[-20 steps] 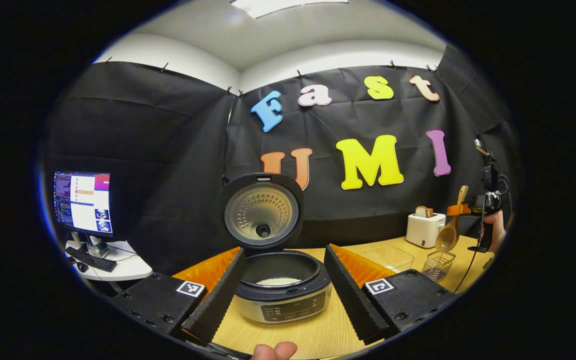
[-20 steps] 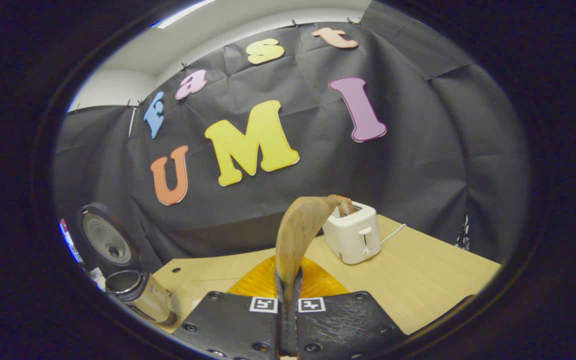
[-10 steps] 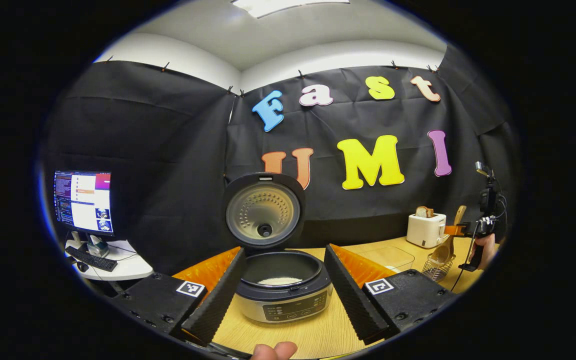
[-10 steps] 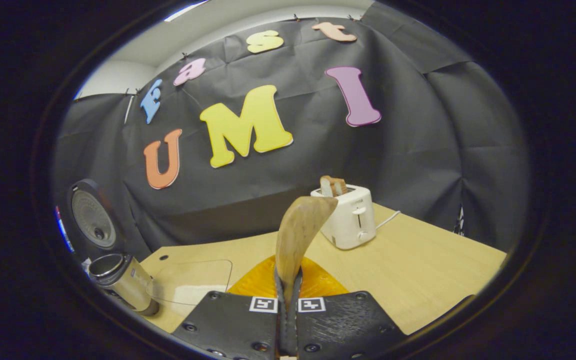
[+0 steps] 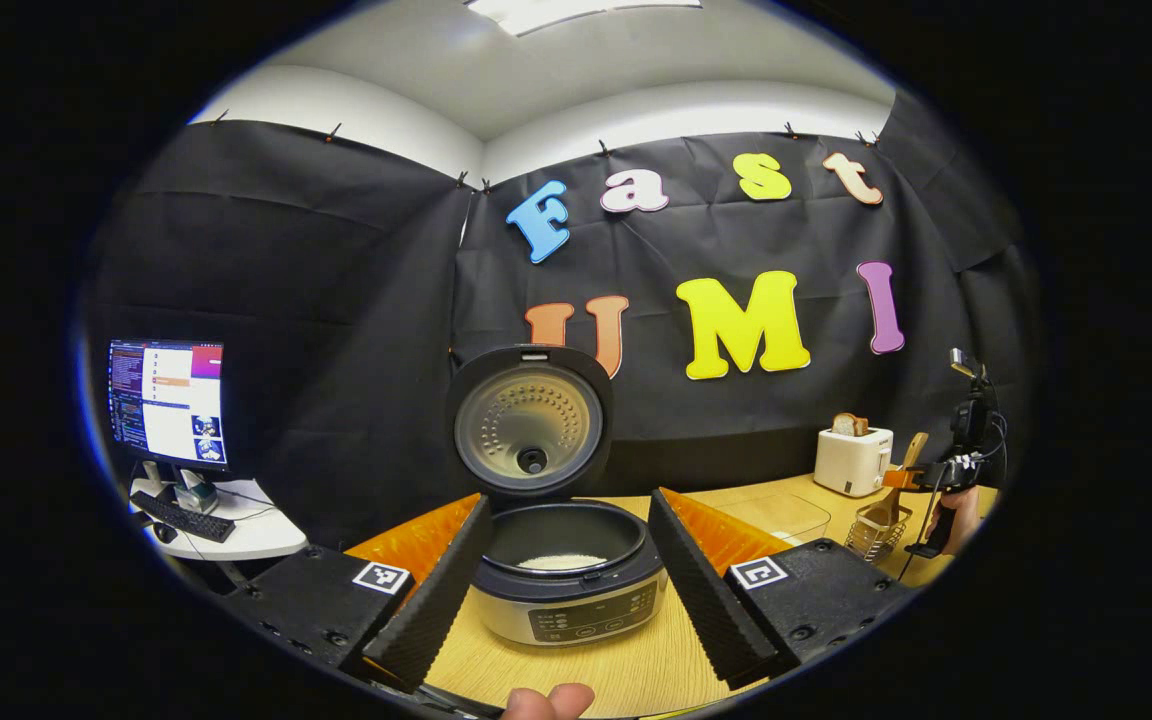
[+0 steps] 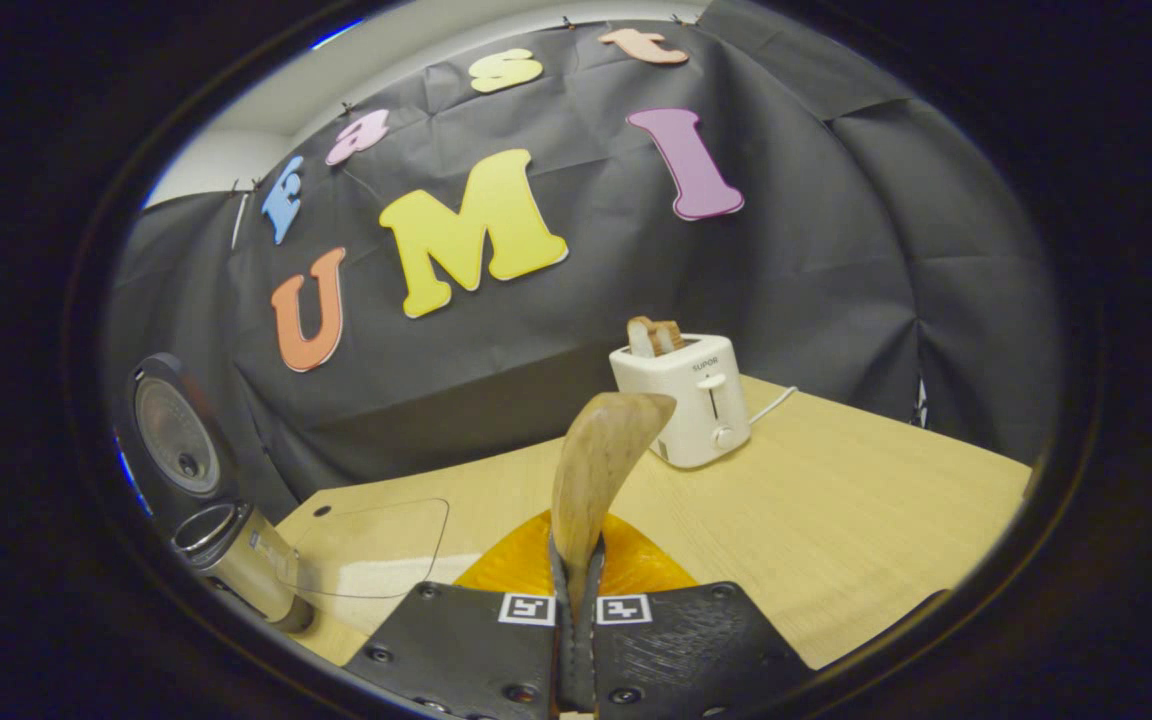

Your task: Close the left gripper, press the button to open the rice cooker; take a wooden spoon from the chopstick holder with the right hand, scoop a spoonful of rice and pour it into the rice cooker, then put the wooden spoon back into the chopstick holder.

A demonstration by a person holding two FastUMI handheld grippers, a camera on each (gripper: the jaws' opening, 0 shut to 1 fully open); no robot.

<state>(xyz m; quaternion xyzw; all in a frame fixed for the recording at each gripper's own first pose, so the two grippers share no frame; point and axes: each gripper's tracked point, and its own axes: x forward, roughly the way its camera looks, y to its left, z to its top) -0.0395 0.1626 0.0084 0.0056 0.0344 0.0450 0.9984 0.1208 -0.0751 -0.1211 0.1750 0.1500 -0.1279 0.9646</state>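
The rice cooker (image 5: 566, 590) stands with its lid (image 5: 528, 418) raised and white rice (image 5: 561, 562) in the pot. My left gripper (image 5: 566, 600) is open, one finger on each side of the cooker front. Far right, my right gripper (image 5: 921, 478) is shut on the wooden spoon (image 5: 898, 480), whose bowl end sits down in the wire chopstick holder (image 5: 874, 532). In the right gripper view, my right gripper (image 6: 576, 592) pinches the spoon (image 6: 601, 465), which rises between the fingers. The cooker (image 6: 236, 560) is at the lower left there.
A white toaster (image 5: 851, 458) (image 6: 686, 400) with bread stands at the back right of the wooden table (image 6: 836, 530). A clear plastic container (image 5: 776, 515) (image 6: 366, 545) lies between cooker and holder. A monitor (image 5: 166, 400) and keyboard sit on a side desk at left.
My right gripper has come down with the spoon, and the spoon's bowl has gone from above the wire holder down into it. My left gripper and the cooker have stayed still.
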